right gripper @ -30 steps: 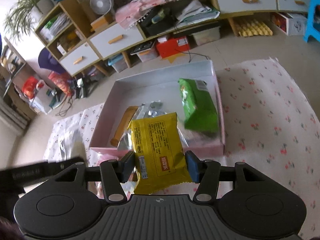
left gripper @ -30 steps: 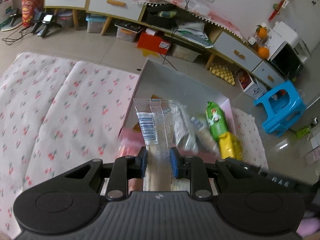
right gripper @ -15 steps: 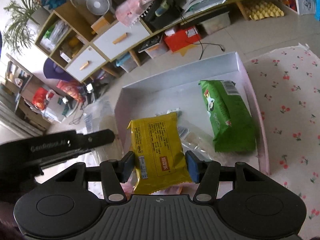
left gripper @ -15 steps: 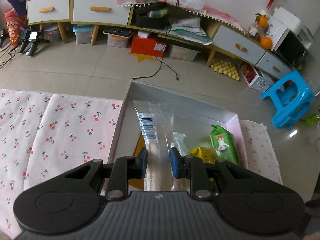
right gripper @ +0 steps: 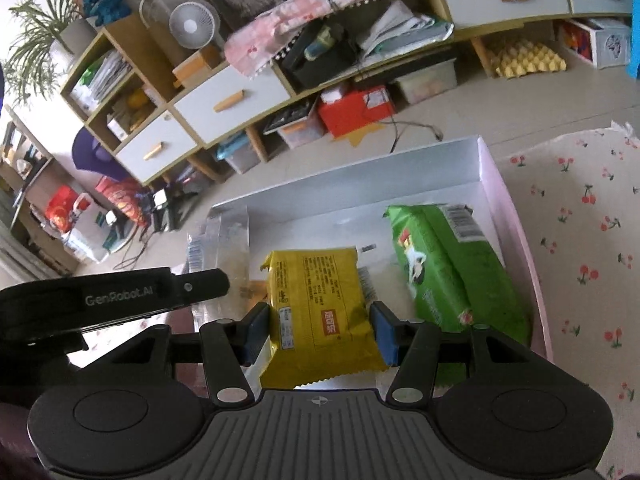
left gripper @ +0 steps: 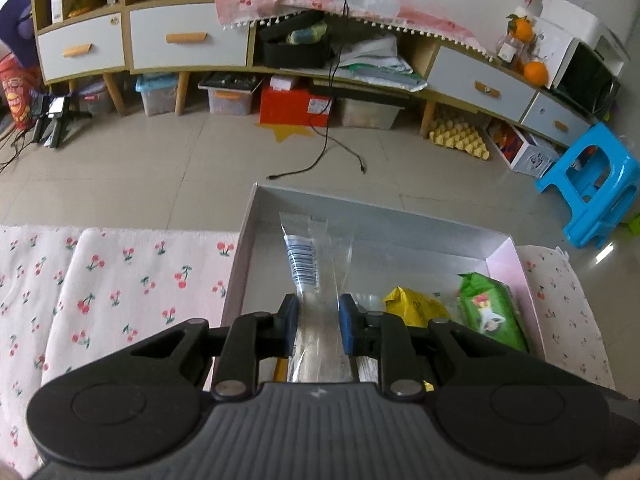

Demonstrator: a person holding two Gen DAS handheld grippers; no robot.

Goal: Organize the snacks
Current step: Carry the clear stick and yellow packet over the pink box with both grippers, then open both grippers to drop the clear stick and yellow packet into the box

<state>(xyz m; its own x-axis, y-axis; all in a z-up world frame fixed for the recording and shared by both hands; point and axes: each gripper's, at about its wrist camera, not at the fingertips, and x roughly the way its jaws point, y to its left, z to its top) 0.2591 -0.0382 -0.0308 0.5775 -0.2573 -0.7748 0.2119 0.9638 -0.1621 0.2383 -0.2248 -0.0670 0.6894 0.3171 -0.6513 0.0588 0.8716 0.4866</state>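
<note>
While both snacks hang over the pink box [left gripper: 520,268], we're gripping a clear packet [left gripper: 316,280] with the left gripper [left gripper: 318,326] and a yellow pack [right gripper: 320,304] with the right gripper [right gripper: 318,332], readying drops beside the green pack [right gripper: 452,268].

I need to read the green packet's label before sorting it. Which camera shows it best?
The right wrist view: the green packet lies full length in the box, barcode and print facing up. The left wrist view shows it smaller, near the edge and distorted.

Each black tool [left gripper: 318,326] has blue pads [right gripper: 383,334], silver screws and a ribbed grey body.
</note>
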